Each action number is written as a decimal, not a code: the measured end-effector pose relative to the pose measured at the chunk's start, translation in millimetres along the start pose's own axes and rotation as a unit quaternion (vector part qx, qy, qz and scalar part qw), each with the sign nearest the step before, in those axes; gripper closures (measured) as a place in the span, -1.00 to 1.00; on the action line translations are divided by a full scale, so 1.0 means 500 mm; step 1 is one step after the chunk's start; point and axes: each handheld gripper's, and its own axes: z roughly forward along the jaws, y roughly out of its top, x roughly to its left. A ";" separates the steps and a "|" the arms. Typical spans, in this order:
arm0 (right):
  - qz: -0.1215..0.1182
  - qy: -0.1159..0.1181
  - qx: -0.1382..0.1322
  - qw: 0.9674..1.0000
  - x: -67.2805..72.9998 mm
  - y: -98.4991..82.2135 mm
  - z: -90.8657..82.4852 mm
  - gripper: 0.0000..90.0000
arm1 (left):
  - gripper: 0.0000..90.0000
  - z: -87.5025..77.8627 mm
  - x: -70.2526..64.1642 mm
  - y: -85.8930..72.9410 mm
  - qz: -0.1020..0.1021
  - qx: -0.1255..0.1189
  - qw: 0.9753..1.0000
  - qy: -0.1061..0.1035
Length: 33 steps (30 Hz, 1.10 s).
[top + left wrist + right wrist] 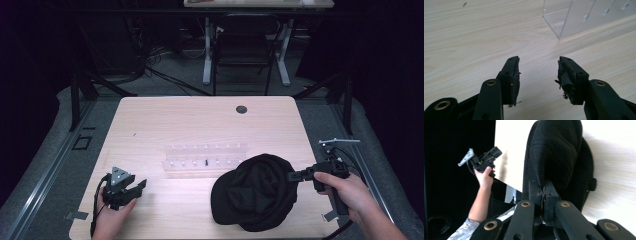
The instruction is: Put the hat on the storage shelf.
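A black cap [255, 192] lies on the near right part of the light wooden tabletop [165, 120], just in front of a clear acrylic rack [205, 159]. The right tool [292, 175] reaches in from the right and has its jaws pressed together on the cap's edge; in the right gripper view the two pads meet on a thin fold of black fabric [544, 192], and the cap's crown [556, 152] rises beyond them. Exactly which part of the cap is pinched cannot be made out, since the jaws cover the spot and the dark cloth shows little detail.

The left tool [137, 186] sits at the near left of the tabletop, well apart from the cap, with its jaws spread and nothing between them. The left gripper view shows bare wood between its worn pads [515, 75] and a corner of the rack [579, 17], cut off by the upper edge. The rack's small fittings are too faint to identify in the high view.
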 end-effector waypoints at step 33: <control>-0.056 0.030 -0.042 0.997 0.118 0.025 -0.064 0.96 | 0.15 0.002 -0.005 0.000 0.002 -0.001 1.000 0.000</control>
